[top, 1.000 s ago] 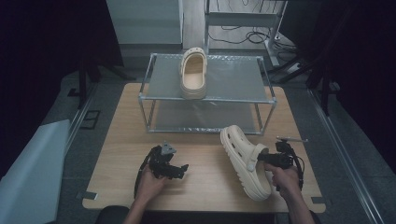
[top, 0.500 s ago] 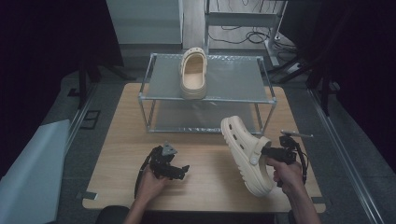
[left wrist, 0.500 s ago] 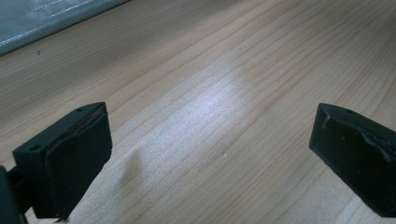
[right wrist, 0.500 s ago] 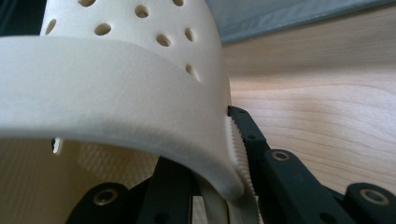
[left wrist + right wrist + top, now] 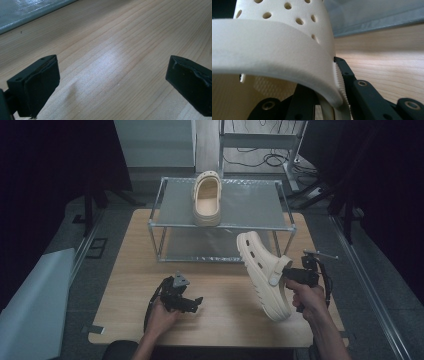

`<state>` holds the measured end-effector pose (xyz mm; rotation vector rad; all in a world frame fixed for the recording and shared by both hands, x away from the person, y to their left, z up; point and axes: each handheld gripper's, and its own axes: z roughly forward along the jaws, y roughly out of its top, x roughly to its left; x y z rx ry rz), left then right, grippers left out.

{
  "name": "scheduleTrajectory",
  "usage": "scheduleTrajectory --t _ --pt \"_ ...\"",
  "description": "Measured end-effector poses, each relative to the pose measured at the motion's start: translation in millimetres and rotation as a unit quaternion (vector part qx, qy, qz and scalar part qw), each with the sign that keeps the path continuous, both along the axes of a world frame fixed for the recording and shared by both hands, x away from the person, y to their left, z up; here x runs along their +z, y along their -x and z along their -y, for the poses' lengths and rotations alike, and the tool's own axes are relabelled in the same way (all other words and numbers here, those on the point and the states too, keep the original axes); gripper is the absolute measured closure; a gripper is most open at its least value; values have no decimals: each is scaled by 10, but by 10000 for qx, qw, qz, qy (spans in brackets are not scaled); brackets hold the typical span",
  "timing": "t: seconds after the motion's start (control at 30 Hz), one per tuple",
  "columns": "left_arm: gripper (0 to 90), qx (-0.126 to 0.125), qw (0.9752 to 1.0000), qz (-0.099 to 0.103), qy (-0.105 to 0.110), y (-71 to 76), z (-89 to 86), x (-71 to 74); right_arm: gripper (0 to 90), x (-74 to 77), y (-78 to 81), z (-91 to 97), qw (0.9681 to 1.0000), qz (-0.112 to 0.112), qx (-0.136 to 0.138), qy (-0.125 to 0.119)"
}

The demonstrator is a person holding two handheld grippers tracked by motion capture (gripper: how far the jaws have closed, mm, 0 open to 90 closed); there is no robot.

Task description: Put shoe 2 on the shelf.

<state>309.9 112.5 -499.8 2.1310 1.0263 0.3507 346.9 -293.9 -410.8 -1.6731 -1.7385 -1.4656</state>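
Two hand-held grippers at work over the light wooden table (image 5: pixel 220 285). Right gripper (image 5: pixel 292 274): held in the person's right hand (image 5: pixel 307 299), forearm coming in from the near edge, jaws pointing left toward the shoe and clamped on the side wall of a cream perforated foam clog (image 5: pixel 265 275). In the right gripper view one black jaw presses the clog's ribbed edge (image 5: pixel 338 82), heel strap arching just above it. Clog is lifted and tilted, toe pointing away toward the rack, heel nearest the person.

Left gripper (image 5: pixel 190 301): resting low on the table in the left hand (image 5: pixel 160 317), well to the left of the clog, jaws spread wide over bare wood with nothing between them.

Beyond both grippers stands a two-tier metal shelf rack (image 5: pixel 165 215). Its top tier holds a second cream foam clog (image 5: pixel 206 197), lying flat, opening up; lower tier bare.
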Motion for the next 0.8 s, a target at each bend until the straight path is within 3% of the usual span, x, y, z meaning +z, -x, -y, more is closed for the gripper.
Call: scheduleTrajectory --t 0.43,0.8 --pt "0 -45 10000 -34 40 -5 2 -9 785 318 -126 -60 9996 25 -26 -277" --pt "0 -85 10000 -14 0 -3 8 -1 786 579 -318 -120 9991 115 -226 -345"
